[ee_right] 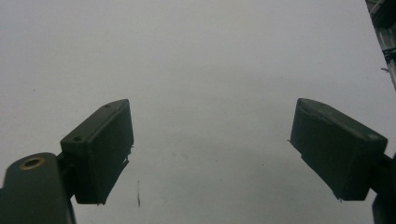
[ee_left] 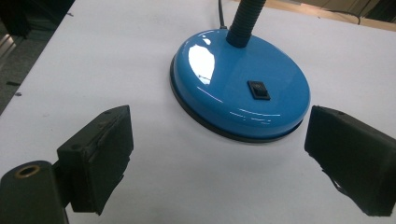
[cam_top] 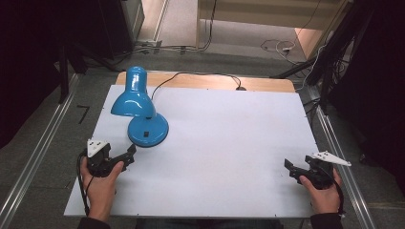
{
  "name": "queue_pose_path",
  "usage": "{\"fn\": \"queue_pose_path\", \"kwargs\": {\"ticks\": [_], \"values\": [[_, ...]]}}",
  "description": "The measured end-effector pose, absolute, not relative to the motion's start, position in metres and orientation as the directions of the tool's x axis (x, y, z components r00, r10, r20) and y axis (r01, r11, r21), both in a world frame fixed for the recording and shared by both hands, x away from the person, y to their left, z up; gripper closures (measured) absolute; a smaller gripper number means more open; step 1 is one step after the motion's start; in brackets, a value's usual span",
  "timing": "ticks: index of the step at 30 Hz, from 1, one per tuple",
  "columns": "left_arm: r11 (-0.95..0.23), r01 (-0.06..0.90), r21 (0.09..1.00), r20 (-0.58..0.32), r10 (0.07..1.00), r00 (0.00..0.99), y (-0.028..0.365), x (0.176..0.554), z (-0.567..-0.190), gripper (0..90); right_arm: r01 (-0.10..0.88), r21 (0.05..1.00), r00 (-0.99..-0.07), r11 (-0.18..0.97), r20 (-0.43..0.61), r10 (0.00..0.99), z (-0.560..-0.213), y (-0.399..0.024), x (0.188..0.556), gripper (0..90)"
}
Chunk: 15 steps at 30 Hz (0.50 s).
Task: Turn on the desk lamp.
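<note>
From the high view, we have the blue desk lamp [cam_top: 141,107] standing near the bench's [cam_top: 229,143] far-left corner, our left hand-held gripper [cam_top: 130,153] just short of its base and the right hand-held gripper [cam_top: 288,165] idle by the right edge. In the left gripper view, our jaws are spread before the base, facing the black rocker switch [ee_left: 258,89]; we judge pressing it comes next, needing one jaw tip aimed down. In the right gripper view, our jaws are spread over bare bench. We read no writing.

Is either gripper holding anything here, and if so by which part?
Nothing is held. The left gripper is open just short of the lamp base; the right gripper is open over bare table.
</note>
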<state>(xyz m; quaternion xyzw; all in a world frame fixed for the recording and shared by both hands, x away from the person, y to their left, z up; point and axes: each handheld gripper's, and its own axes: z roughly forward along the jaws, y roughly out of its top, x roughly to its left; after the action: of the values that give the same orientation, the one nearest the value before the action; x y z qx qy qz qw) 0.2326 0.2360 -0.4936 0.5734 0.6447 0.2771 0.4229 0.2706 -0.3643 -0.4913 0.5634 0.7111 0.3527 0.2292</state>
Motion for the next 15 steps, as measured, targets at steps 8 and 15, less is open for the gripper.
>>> {"fn": "queue_pose_path", "kwargs": {"ticks": [8, 15], "values": [[0.179, 0.510, 0.841, -0.216, 0.976, 0.013, 0.2350, 0.2377, -0.4951, 8.9, 0.642, 0.758, -0.259, 0.115, 0.073, 0.963, -0.4916, -0.3642, 0.2708, 11.8], [0.178, 0.508, 0.843, -0.212, 0.977, 0.009, 0.2344, 0.2413, -0.4952, 9.0, 0.644, 0.756, -0.259, 0.116, 0.074, 0.963, -0.4919, -0.3646, 0.2710, 11.8]]}}
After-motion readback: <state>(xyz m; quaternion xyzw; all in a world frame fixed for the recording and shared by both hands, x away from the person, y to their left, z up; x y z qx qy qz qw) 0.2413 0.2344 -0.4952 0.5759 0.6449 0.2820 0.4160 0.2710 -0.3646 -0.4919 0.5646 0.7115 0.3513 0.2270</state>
